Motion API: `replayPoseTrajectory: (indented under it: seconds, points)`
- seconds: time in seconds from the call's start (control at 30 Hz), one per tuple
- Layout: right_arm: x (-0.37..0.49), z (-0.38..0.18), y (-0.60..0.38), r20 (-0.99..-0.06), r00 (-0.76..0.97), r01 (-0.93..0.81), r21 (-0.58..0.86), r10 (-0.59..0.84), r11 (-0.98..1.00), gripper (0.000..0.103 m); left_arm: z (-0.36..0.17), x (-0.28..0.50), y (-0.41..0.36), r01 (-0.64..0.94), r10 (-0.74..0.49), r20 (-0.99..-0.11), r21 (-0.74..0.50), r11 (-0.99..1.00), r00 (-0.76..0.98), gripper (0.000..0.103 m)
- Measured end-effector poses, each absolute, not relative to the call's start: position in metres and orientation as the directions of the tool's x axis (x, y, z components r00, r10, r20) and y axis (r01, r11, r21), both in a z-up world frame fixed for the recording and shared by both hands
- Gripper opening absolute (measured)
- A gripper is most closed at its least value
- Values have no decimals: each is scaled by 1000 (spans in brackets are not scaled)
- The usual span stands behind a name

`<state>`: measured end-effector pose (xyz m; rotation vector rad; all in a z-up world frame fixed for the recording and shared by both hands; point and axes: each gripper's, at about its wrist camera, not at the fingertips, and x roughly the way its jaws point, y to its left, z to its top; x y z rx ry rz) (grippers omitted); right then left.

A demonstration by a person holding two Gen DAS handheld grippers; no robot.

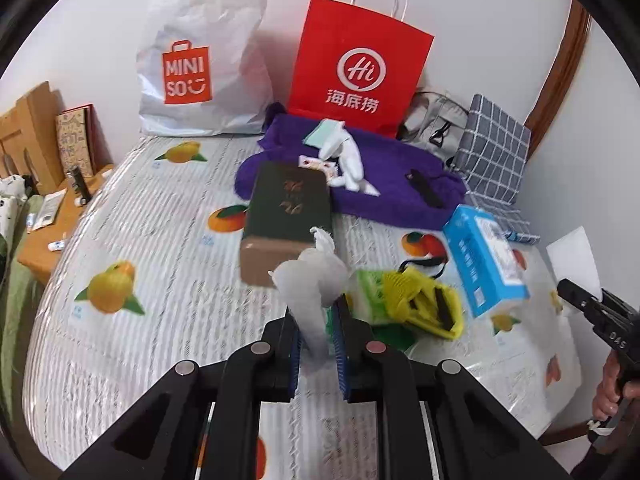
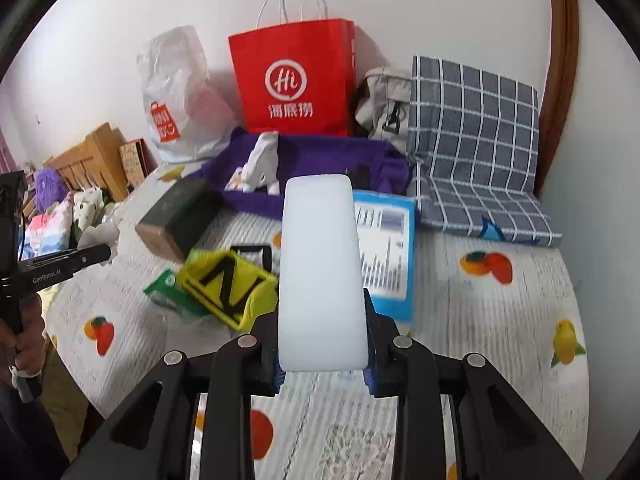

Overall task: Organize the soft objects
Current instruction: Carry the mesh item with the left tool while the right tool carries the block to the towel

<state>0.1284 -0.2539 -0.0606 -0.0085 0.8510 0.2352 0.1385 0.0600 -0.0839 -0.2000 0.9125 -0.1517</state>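
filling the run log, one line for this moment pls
left gripper: shut on crumpled tissue | right gripper: shut on white sponge | both above table

Left gripper clamped on a crumpled white plastic bag, held above the fruit-print tablecloth. Dark green box just beyond it; yellow mesh item and blue box to the right. Purple fleece lies behind, before a red paper bag and white Miniso bag. Right gripper at the right edge, grip unclear.
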Motion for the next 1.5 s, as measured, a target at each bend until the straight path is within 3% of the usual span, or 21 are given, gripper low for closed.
replayPoseTrajectory:
  seconds: [1.5]
  points:
    - [295,-13,-243,-683,702,-190,94,202,977,29,-26,289,51,0,-137,-719,-186,982,682,14]
